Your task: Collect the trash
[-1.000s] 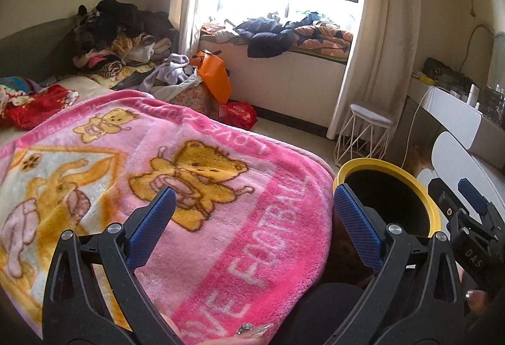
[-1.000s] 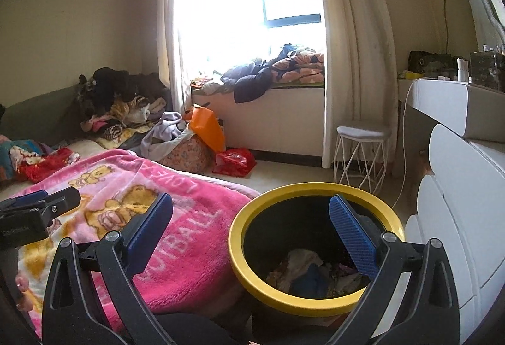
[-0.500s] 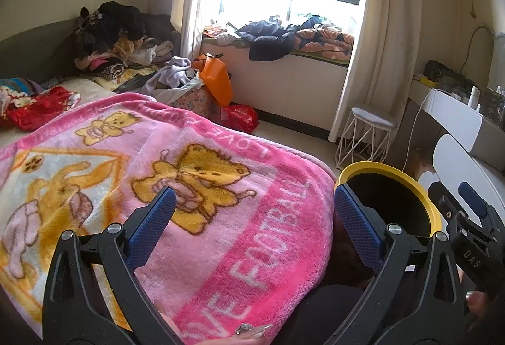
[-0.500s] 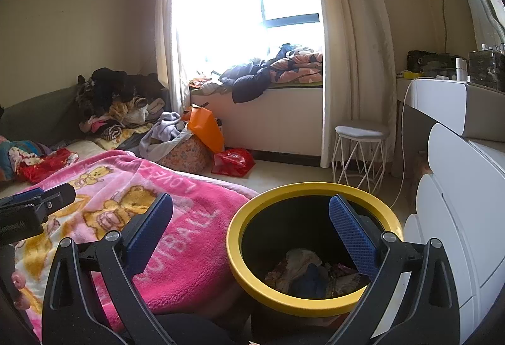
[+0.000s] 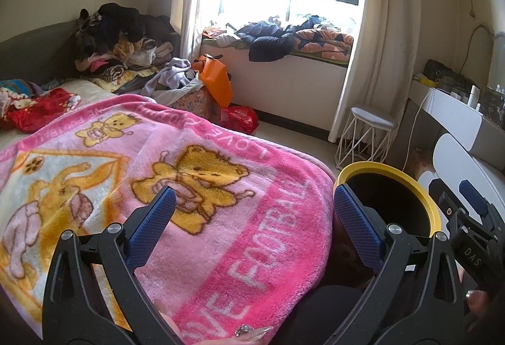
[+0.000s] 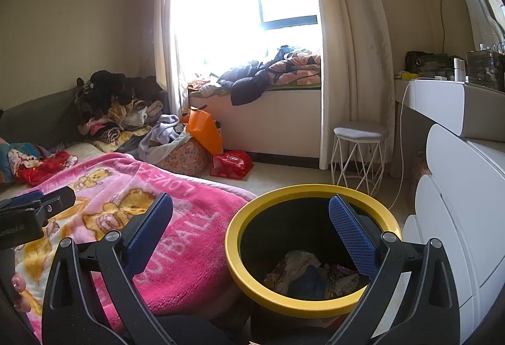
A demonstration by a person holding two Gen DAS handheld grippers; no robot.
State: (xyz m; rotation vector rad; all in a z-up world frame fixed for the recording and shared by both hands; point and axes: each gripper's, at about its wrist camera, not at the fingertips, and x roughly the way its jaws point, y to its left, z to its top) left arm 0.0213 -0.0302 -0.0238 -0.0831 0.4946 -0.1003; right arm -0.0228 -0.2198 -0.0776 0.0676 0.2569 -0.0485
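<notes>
A pink blanket [image 5: 221, 219] covered the bed. Beside it stood the yellow-rimmed bin [image 6: 252, 291], crumpled trash [image 6: 309, 272] at its bottom. The left gripper [image 5: 252, 215] and right gripper [image 6: 251, 219] both gaped wide, holding nothing.

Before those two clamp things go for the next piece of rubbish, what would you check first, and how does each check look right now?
1. Left tool empty, jaws apart: ok.
2. Right tool empty, jaws apart: ok.
3. Black bin with the yellow rim has room: ok, crumpled wrappers lie only at the bottom.
4. Bin upright beside the pink teddy-bear blanket: ok.
5. Next trash item chosen: cannot tell, no loose litter shows on the blanket.
6. Red plastic bag on the floor is trash: cannot tell.
</notes>
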